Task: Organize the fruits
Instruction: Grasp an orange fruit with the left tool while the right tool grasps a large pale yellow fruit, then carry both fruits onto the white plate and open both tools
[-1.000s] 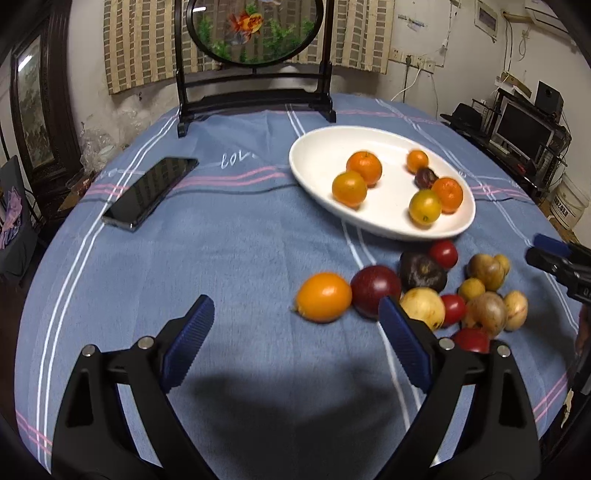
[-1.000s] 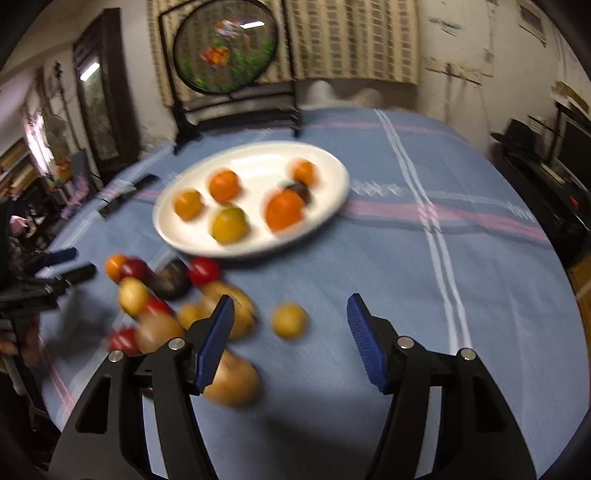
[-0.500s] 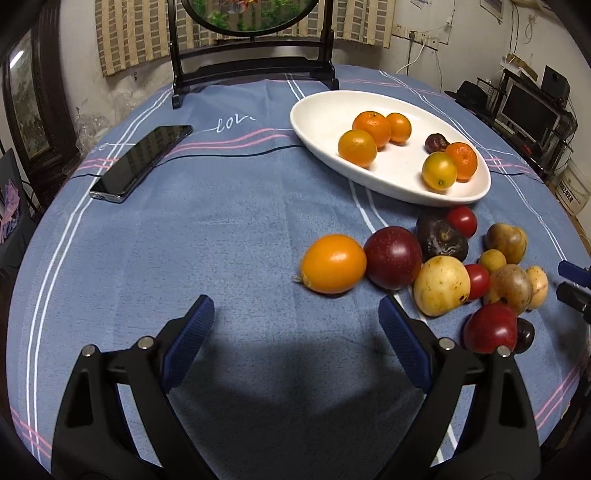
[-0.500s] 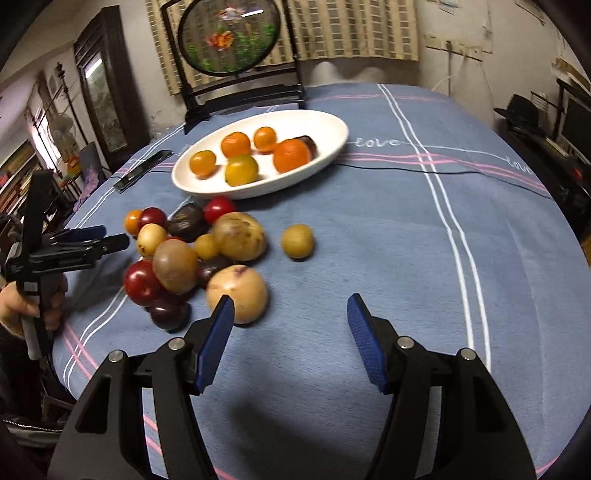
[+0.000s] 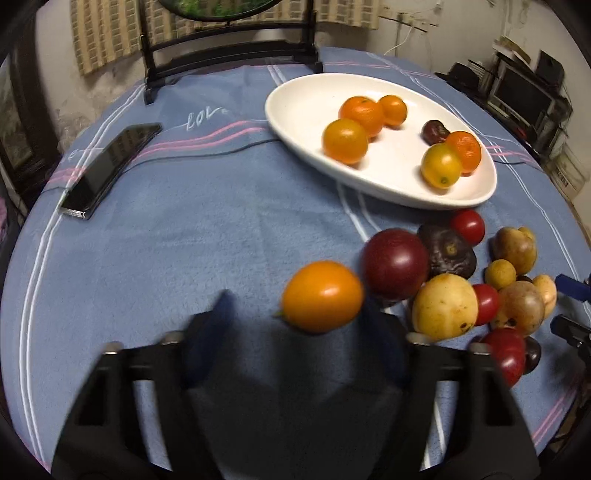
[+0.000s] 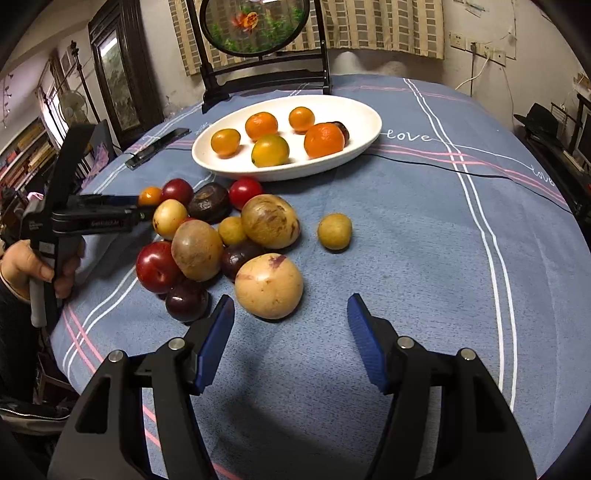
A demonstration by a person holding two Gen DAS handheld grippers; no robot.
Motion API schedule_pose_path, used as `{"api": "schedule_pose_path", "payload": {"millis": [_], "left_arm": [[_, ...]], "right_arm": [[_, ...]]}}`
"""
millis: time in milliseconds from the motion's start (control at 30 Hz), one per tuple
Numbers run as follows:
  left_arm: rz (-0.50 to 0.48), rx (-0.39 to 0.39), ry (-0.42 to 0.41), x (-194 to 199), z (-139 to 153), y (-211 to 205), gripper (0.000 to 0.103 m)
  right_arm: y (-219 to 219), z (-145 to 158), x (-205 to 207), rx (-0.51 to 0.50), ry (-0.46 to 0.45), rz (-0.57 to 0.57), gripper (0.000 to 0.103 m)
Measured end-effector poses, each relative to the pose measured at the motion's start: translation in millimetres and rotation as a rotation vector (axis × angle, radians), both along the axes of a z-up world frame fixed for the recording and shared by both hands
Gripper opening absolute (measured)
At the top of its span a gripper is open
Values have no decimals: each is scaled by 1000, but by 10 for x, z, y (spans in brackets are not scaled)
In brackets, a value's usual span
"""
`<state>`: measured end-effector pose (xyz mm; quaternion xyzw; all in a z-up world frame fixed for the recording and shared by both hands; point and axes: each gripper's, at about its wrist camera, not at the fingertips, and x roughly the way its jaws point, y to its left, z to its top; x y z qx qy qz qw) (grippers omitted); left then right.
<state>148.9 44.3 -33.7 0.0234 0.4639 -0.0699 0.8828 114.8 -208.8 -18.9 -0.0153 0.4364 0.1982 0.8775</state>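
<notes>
blue striped tablecloth (image 6: 424, 229) is covering the round table, with a dark phone (image 5: 107, 170) lying off to one side and a framed round screen (image 6: 255, 26) standing at the far edge. a white oval dish (image 5: 303, 107) is holding five orange and yellow citrus fruits and one dark fruit. a heap of loose fruit (image 6: 207, 236) is sitting on the cloth just beside the dish, and one small yellow fruit (image 6: 334, 230) is lying apart from it. the left gripper (image 5: 299, 325) is hanging blurred over the orange fruit (image 5: 322, 295) at the heap's edge, fingers spread wide and gripping nothing. the right gripper (image 6: 290, 325) is hovering near a pale yellow fruit (image 6: 269, 285), fingers gaping and empty
</notes>
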Motion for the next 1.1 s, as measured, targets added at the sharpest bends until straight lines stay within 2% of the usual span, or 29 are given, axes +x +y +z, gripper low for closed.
{"api": "schedule_pose_path", "payload": {"millis": [33,67,300,567,600,667,800,1100], "left_arm": [[-30,-13,-4,-5,20,-25,42],[-34,5,-5,-5,24,-46,42],[-17,-10,-17,-21,39,-30,41],[-20,-22,-22,-95,44,-26,41],[-19,-24,-22,-99,43,-26,41],[-19,-27,-21,-100,39,-24,41],[-17,-44,-17,-102,51,-2,40],[-3,-51,-57,-207,187,52,39]], "right_arm": [[12,-10,4,-7,2,0,64],[25,-19,9,-10,5,2,64],[144,-77,33,-41,22,30,64],[334,-125,173,-145,15,45,63],[350,-120,198,-147,11,45,55],[390,-115,222,-135,16,64,47],[365,-92,205,-122,17,60,42],[105,63,88,-51,-15,19,42]]}}
